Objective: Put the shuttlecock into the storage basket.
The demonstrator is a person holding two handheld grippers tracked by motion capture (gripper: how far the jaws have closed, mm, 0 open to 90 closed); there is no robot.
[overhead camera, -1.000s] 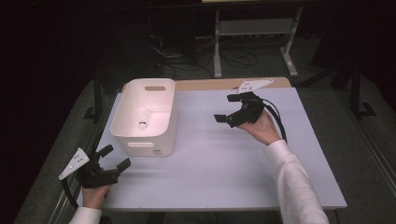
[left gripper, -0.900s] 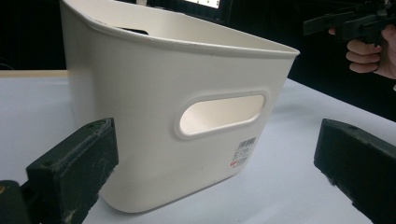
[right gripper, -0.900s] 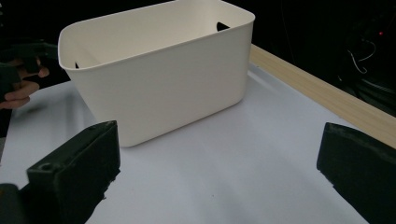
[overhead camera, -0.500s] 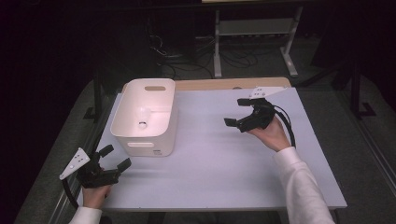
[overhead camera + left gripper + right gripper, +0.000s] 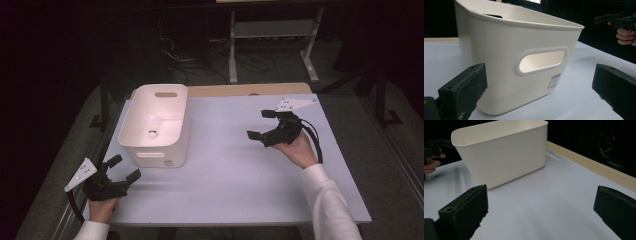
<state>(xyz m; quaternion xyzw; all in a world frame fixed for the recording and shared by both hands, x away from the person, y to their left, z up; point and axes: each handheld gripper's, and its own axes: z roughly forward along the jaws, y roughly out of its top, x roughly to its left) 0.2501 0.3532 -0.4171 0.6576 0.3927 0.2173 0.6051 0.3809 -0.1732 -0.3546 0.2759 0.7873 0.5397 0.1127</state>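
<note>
Bare tabletop (image 5: 225, 185) between tongs (image 5: 263, 125) and bin (image 5: 155, 150)

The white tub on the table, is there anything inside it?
From above, the white tub holds one small pale round thing on its floor; what it is can't be told. The near wall hides the floor strip just behind it.

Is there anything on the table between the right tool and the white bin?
No. In the high view, the table is bare between the right tool and the white bin. The right gripper view shows the same bare stretch.
</note>
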